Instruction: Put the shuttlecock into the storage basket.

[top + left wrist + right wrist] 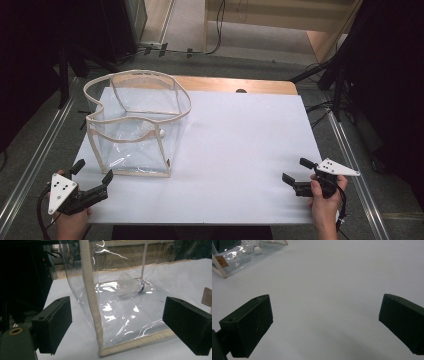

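Clear bag (125,312) just beyond left gripper's (117,325) parted jaws.

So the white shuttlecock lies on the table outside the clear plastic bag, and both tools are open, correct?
Not quite: the white shuttlecock lies inside the clear plastic bag with beige trim, as the left gripper view shows. Both the left tool and right tool are open.

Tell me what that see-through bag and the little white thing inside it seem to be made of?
The bag looks like clear, glossy soft plastic film: it wrinkles, glints and shows the table through it. Its edging looks like cream woven fabric tape, matte and ribbed. The shuttlecock inside has a whitish translucent skirt, plastic or feather, hard to tell, and a rounded white tip, possibly cork or foam.
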